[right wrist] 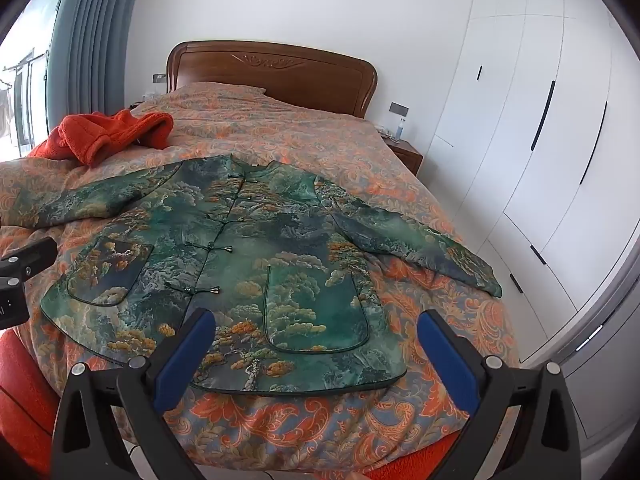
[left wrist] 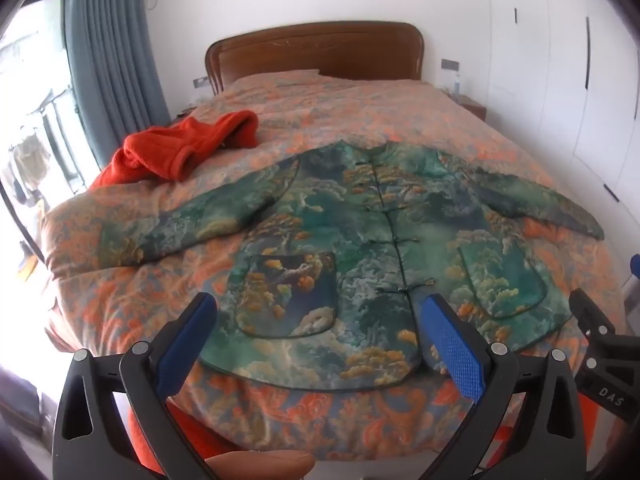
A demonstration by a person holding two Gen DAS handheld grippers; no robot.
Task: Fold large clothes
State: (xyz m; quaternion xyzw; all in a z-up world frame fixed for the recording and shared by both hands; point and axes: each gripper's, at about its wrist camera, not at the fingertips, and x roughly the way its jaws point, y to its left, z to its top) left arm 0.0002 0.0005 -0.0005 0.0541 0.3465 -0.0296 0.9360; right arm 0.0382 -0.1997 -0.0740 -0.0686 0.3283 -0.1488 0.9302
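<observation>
Your jacket [left wrist: 360,232] lies flat and face up on the bed [left wrist: 360,412], near the foot edge, collar toward the far headboard [left wrist: 316,52]. It is a green padded piece printed with clouds and golden pines, closed down the front by a row of dark knot buttons. Both sleeves are spread out to the sides, and a rounded patch pocket sits on each front panel. The hem runs along the near edge, just short of the bed's end.

Your left gripper [left wrist: 320,344] hangs above the near hem with its blue pads wide apart and nothing between them. Your right gripper [right wrist: 316,356] is likewise spread wide over the right pocket and hem, holding nothing.

An orange fleece garment [left wrist: 180,148] lies crumpled on the far left of the bed, just apart from the left sleeve. The bed wears an orange floral quilt. A grey curtain [left wrist: 108,40] hangs at the far left, white wardrobe doors [right wrist: 540,140] line the right wall, and a small nightstand [right wrist: 408,154] stands by the headboard on the right
</observation>
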